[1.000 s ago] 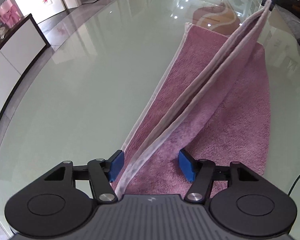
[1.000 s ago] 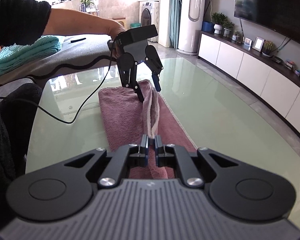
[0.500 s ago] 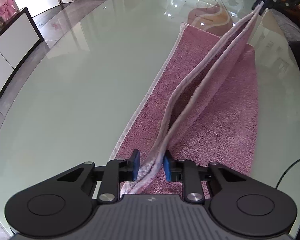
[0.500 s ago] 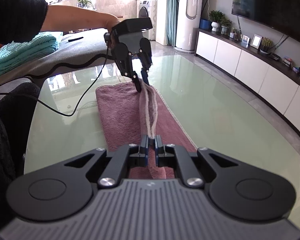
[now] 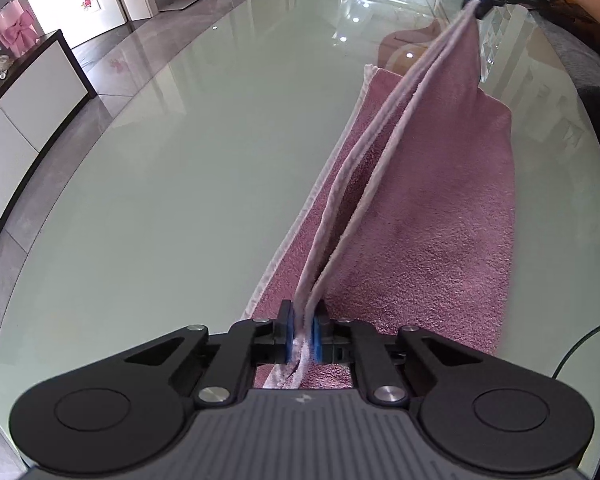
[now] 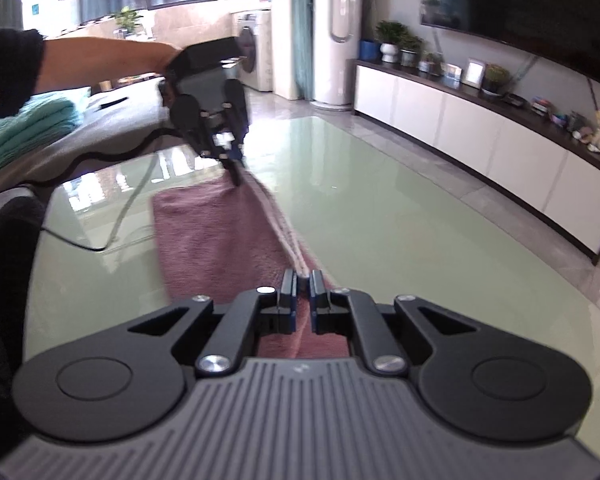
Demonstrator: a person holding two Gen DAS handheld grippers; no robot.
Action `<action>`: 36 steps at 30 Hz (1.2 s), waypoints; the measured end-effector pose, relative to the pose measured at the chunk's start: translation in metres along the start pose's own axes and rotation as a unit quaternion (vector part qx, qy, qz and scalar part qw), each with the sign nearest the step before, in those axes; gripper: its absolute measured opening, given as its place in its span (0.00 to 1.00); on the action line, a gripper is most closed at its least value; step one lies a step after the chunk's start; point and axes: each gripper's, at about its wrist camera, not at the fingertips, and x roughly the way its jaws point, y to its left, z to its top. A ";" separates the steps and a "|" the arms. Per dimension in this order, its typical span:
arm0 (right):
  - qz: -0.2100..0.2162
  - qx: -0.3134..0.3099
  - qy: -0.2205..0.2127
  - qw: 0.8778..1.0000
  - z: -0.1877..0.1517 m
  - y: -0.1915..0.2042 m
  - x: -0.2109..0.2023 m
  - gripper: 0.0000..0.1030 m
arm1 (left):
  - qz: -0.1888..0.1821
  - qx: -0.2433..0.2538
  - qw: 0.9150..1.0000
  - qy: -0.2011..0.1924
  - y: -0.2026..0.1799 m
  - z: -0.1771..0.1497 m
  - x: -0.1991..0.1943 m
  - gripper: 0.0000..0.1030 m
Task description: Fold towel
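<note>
Towel, pink with a pale hem, lies lengthwise on the glass bench, its doubled edge lifted into a taut ridge strung between the two tools. The left tongs are closed down to a narrow slit, pinching both hem layers at the near end; the right tongs are clamped the same way on the opposite end, seen far off at about one o'clock in the left wrist view. The right wrist picture is smeared, so how deep that bite goes is hard to judge, though it looks shallow. The risk from here, as I read it: one layer slipping out of either pinch as the ridge is carried over, or uneven pull skewing the fold so the hems land misaligned; the slick glass could also let the lower half slide. No containers show on the bench.
</note>
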 end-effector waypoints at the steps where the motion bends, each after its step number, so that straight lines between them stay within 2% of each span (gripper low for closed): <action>1: -0.008 0.009 0.010 1.000 -0.002 -0.005 0.009 0.06 | 0.003 0.001 1.000 0.002 -0.003 -0.001 0.000 0.13; 5: -0.040 0.039 0.048 0.997 -0.009 -0.021 0.043 0.06 | 0.030 -0.007 0.999 0.005 0.007 -0.005 0.011 0.15; 10: -0.069 0.076 0.067 0.992 -0.017 -0.027 0.070 0.06 | 0.046 -0.020 0.999 0.002 0.012 -0.010 0.011 0.21; 13: -0.089 0.101 0.083 0.987 -0.022 -0.027 0.080 0.10 | 0.059 -0.027 0.998 -0.007 0.010 -0.016 0.009 0.25; 15: -0.119 0.114 0.093 0.982 -0.024 -0.024 0.080 0.33 | 0.075 -0.033 0.996 -0.017 0.007 -0.020 0.005 0.29; 16: -0.139 0.119 0.094 0.979 -0.025 -0.023 0.078 0.52 | 0.087 -0.036 0.995 -0.023 0.006 -0.023 0.002 0.30; 17: -0.159 0.125 0.085 0.976 -0.025 -0.022 0.071 0.53 | 0.099 -0.040 0.994 -0.030 0.004 -0.026 -0.001 0.30; 18: -0.158 0.144 0.074 0.974 -0.026 -0.018 0.062 0.53 | 0.110 -0.044 0.992 -0.037 0.002 -0.029 -0.004 0.30; 21: -0.156 0.201 0.041 0.966 -0.028 -0.007 0.033 0.43 | 0.119 -0.072 0.986 -0.089 -0.024 -0.033 -0.026 0.29; 22: -0.133 0.209 0.026 0.968 -0.030 0.011 0.022 0.37 | 0.122 -0.081 0.983 -0.107 -0.032 -0.034 -0.033 0.31; 23: -0.119 0.202 0.015 0.972 -0.032 0.032 0.017 0.36 | 0.124 -0.090 0.981 -0.123 -0.041 -0.035 -0.040 0.33; 25: -0.112 0.182 0.023 0.977 -0.037 0.072 0.021 0.30 | 0.109 -0.078 0.983 -0.122 -0.068 -0.033 -0.034 0.45; 27: -0.113 0.169 0.037 0.978 -0.042 0.099 0.029 0.30 | 0.098 -0.058 0.987 -0.109 -0.101 -0.030 -0.018 0.54; 29: -0.135 0.165 0.077 0.974 -0.055 0.119 0.047 0.28 | 0.107 -0.060 0.989 -0.088 -0.115 -0.032 -0.003 0.54; 30: -0.144 0.165 0.088 0.972 -0.058 0.121 0.051 0.28 | 0.128 -0.095 0.984 -0.085 -0.120 -0.037 0.006 0.55; 31: -0.157 0.153 0.087 0.972 -0.063 0.126 0.050 0.28 | 0.128 -0.114 0.981 -0.086 -0.118 -0.039 0.005 0.58; 33: -0.180 0.170 0.094 0.964 -0.063 0.128 0.042 0.28 | 0.147 -0.177 0.970 -0.082 -0.113 -0.050 0.000 0.70; 34: -0.189 0.181 0.097 0.960 -0.062 0.128 0.038 0.28 | 0.157 -0.207 0.962 -0.080 -0.111 -0.056 -0.003 0.71; 36: -0.227 0.182 0.088 0.953 -0.059 0.132 0.030 0.29 | 0.187 -0.228 0.953 -0.076 -0.118 -0.067 -0.011 0.69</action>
